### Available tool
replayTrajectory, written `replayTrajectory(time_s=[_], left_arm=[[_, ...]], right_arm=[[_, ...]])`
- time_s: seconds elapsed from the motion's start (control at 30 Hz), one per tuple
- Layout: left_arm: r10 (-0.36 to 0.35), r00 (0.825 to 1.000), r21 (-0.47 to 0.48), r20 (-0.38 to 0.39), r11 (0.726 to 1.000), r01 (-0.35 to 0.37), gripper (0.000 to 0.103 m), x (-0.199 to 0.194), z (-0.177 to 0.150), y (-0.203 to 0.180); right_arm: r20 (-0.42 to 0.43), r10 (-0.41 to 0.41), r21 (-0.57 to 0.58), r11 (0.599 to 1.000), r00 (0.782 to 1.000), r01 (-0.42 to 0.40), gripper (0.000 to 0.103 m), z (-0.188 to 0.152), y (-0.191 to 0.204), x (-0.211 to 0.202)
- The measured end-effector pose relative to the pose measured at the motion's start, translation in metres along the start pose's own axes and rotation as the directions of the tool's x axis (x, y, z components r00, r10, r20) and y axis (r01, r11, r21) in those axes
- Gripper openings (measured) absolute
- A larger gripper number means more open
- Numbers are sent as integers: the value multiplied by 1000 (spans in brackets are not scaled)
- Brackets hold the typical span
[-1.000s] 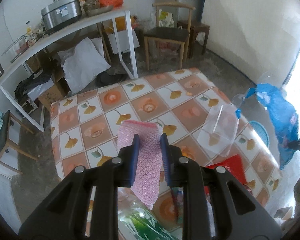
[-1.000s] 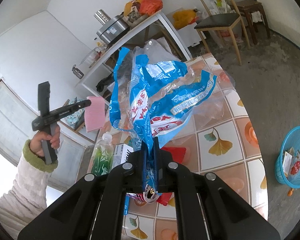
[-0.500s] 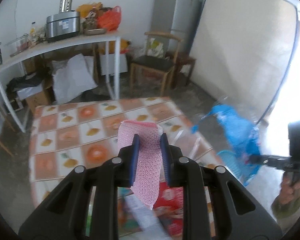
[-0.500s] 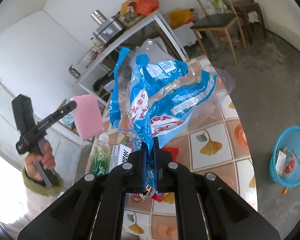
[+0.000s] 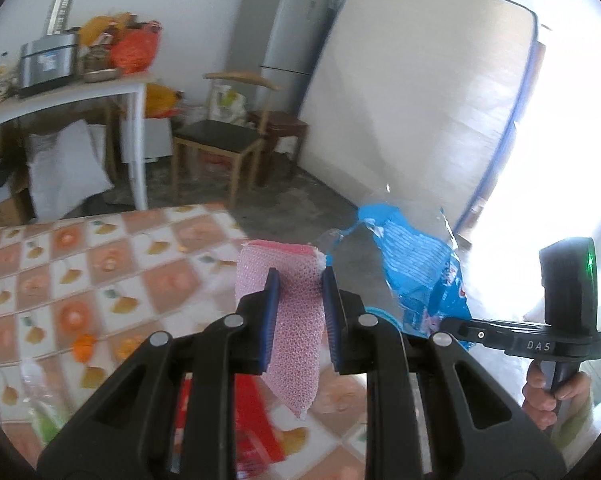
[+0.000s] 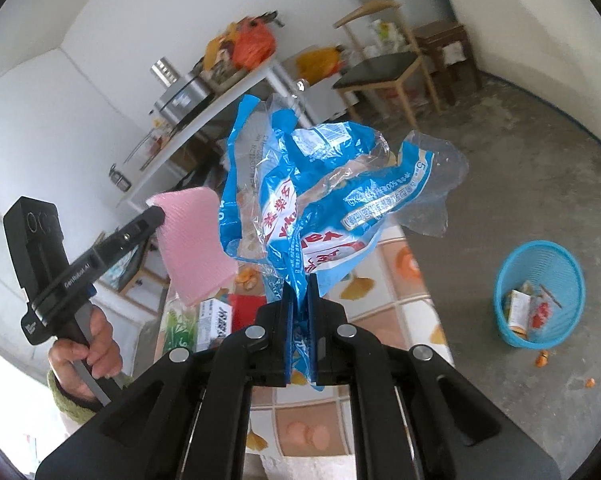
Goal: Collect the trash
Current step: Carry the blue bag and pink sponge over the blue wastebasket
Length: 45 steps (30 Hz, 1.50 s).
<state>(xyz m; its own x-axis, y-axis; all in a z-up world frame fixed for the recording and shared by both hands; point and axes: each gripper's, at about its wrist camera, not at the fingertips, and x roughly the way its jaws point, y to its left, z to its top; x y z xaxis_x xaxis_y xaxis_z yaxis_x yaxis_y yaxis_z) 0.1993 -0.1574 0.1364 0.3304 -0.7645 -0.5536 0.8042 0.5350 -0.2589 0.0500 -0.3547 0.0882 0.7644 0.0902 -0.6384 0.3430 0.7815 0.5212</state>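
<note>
My left gripper is shut on a pink mesh sponge, held in the air over the tiled table. The same sponge and left gripper show at the left of the right wrist view, with a hand on the handle. My right gripper is shut on a crumpled blue and clear plastic bag. That bag hangs to the right of the sponge in the left wrist view. A blue mesh trash basket with wrappers inside stands on the floor to the right of the table.
On the table lie a red packet, a green bottle, a white box and orange peel. Peel scraps lie on the floor by the basket. A wooden chair, white side table and fridge stand behind.
Both grippers have swung toward the right side of the table, keeping the sponge and the bag. The left gripper has come close beside the bag. The basket looks nearer in the right wrist view.
</note>
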Motion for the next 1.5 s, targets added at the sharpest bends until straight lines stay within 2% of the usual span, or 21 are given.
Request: replayTrajectory(time_s=[0.2, 0.47, 0.67, 0.8, 0.93, 1.1, 1.3, 1.5], left_arm=[[-97, 995, 28, -37, 995, 98, 20, 23, -8, -50], [-164, 983, 72, -82, 983, 170, 20, 40, -17, -102], [-211, 965, 86, -158, 970, 227, 20, 70, -17, -135], [-263, 936, 95, -235, 952, 291, 20, 107, -20, -164], [-273, 907, 102, -322, 942, 320, 20, 151, -30, -187], [-301, 843, 22, -446, 938, 347, 20, 224, -46, -197], [-244, 788, 14, -566, 953, 304, 20, 312, -68, -206], [-192, 745, -1, -639, 968, 249, 23, 390, -82, -210]], right_arm=[[56, -51, 47, 998, 997, 49, 6, -9, -22, -36], [114, -83, 110, 991, 990, 71, 6, -28, -62, -74], [162, -129, 190, 977, 978, 98, 6, -44, -103, -103], [165, -192, 267, 953, 967, 144, 6, -55, -144, -115], [136, -222, 354, 921, 965, 162, 6, -66, -189, -110], [52, -215, 442, 881, 975, 171, 6, -75, -242, -74], [-54, -227, 501, 836, 972, 223, 6, -72, -296, -20], [-123, -249, 528, 804, 961, 275, 6, -59, -342, 24]])
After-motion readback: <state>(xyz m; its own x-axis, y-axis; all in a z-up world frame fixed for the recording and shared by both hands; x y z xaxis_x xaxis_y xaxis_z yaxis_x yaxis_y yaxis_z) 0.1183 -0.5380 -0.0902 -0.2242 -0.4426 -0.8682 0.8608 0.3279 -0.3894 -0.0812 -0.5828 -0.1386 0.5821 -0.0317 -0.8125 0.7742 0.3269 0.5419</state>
